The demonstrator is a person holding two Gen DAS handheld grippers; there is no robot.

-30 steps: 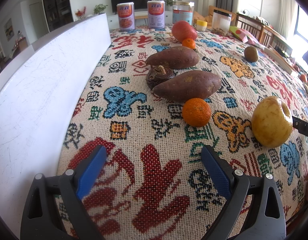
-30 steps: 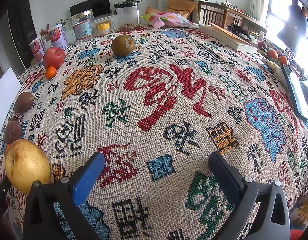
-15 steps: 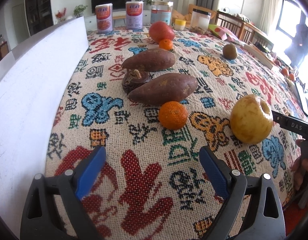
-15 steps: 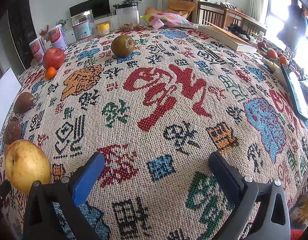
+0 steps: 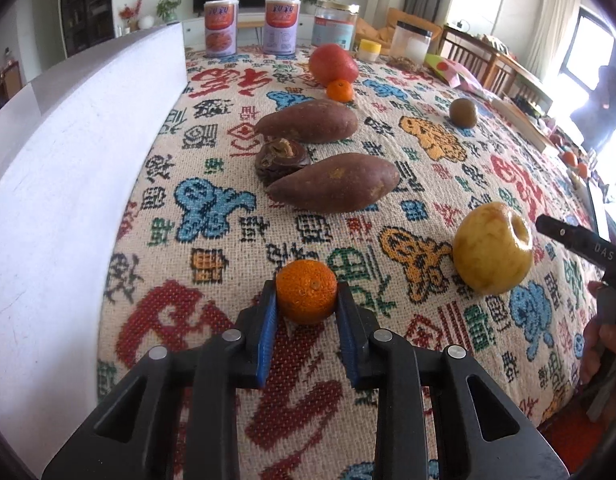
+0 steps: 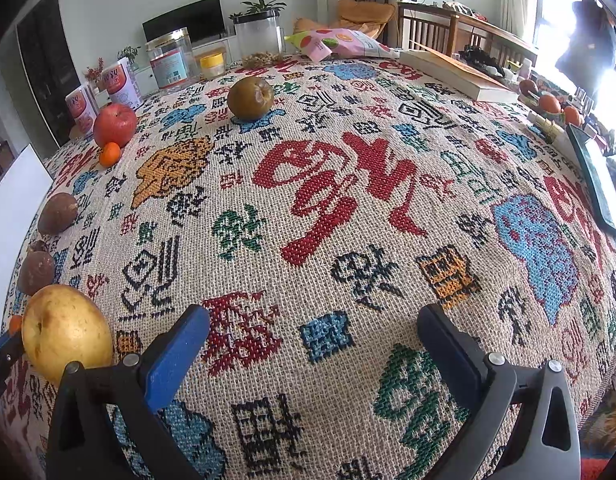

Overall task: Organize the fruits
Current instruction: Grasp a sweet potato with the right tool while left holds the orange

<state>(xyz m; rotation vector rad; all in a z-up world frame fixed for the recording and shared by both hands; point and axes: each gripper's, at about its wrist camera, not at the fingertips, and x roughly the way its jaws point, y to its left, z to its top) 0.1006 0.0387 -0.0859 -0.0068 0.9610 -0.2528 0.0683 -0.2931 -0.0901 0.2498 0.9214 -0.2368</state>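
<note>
My left gripper (image 5: pixel 306 300) is shut on a small orange mandarin (image 5: pixel 306 295) resting on the patterned tablecloth (image 5: pixel 211 224). Beyond it lie two sweet potatoes (image 5: pixel 334 187) with a dark brown fruit (image 5: pixel 281 157) between them, then a second mandarin (image 5: pixel 340 90) and a red apple (image 5: pixel 332 64). A yellow apple (image 5: pixel 492 249) sits to the right; it also shows in the right wrist view (image 6: pixel 65 334). A brown-green pear (image 6: pixel 250 98) sits far back. My right gripper (image 6: pixel 314 330) is open and empty over bare cloth.
A white board (image 5: pixel 67 184) stands along the table's left side. Cans (image 5: pixel 221 28) and jars (image 5: pixel 334 24) line the far edge. A book (image 6: pixel 460 74), a snack bag (image 6: pixel 340 42) and a dark tablet (image 6: pixel 596 180) lie toward the right edge.
My left gripper moved forward to the near mandarin and closed its jaws on it. The right gripper has not moved.
</note>
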